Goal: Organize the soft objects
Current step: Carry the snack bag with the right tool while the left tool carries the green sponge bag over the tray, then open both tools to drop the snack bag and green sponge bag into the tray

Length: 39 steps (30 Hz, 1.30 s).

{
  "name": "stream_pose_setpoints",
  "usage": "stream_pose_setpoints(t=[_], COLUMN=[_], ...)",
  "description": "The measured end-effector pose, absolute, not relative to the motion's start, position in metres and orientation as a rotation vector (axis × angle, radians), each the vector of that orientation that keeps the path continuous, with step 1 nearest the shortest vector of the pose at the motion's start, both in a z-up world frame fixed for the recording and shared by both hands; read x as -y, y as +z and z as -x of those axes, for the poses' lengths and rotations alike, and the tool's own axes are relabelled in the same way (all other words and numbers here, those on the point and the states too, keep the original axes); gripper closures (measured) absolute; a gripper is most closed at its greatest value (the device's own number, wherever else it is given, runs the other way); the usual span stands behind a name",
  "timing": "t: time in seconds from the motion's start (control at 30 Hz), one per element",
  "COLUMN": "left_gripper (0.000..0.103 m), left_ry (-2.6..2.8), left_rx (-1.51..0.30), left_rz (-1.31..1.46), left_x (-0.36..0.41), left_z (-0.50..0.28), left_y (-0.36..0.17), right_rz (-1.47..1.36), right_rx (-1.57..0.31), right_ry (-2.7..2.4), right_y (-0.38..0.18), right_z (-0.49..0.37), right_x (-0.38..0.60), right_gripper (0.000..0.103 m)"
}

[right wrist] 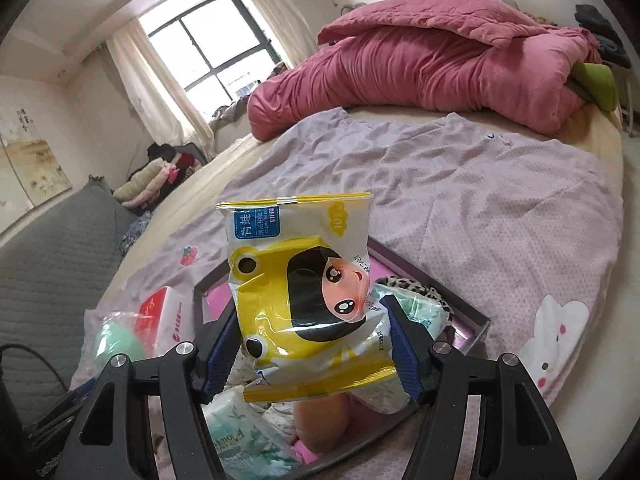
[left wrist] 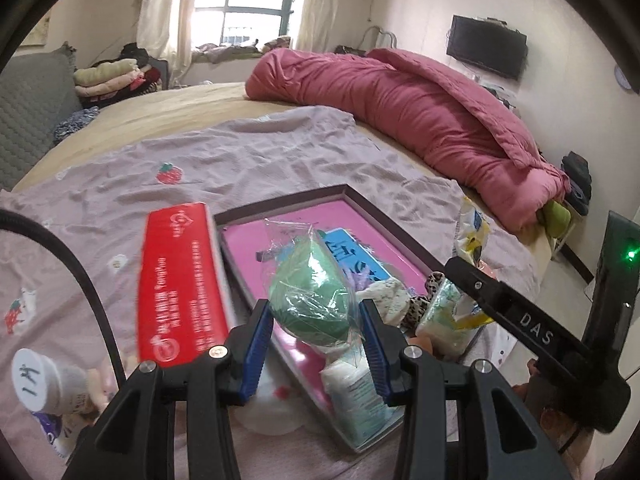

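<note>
My left gripper (left wrist: 316, 344) is shut on a green soft ball in clear plastic wrap (left wrist: 310, 300) and holds it above the pink-lined tray (left wrist: 372, 208). My right gripper (right wrist: 310, 354) is shut on a yellow wet-wipes pack with a cartoon face (right wrist: 304, 292), held above the same tray (right wrist: 472, 312). The tray holds tissue packs (left wrist: 356, 396), a leopard-print item (left wrist: 424, 300) and other soft things. The right gripper's arm (left wrist: 520, 316) shows in the left wrist view.
A red tissue box (left wrist: 180, 288) lies left of the tray on the lilac blanket (left wrist: 260, 156). A white bottle (left wrist: 44, 380) lies at the lower left. A pink quilt (left wrist: 400, 100) is bunched at the bed's far side. A black cable (left wrist: 80, 268) curves at left.
</note>
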State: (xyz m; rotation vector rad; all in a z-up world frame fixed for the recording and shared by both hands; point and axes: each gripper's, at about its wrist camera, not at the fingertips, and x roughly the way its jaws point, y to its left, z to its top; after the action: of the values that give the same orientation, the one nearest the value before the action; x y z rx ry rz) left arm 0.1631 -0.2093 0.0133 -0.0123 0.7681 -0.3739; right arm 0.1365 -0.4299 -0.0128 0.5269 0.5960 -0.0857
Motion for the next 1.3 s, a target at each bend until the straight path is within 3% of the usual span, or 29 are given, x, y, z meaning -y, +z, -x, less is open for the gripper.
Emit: stream_pose_setpoints(t=[0.53, 1.3], left_gripper=[0.059, 0.058], left_ry=[-0.514, -0.515], left_rx=[-0.871, -0.97], left_rz=[-0.078, -0.06], left_x=[0.278, 0.275], left_z=[-0.179, -0.191], left_y=[-0.012, -0.046], right_rz=[-0.511, -0.415], right_rx=[-0.596, -0.679], right_ry=[-0.18, -0.114], right_y=[-0.018, -0.031], right_z=[-0.132, -0.156], right_x=[0.452, 0.429], right_gripper=[0.035, 0.035])
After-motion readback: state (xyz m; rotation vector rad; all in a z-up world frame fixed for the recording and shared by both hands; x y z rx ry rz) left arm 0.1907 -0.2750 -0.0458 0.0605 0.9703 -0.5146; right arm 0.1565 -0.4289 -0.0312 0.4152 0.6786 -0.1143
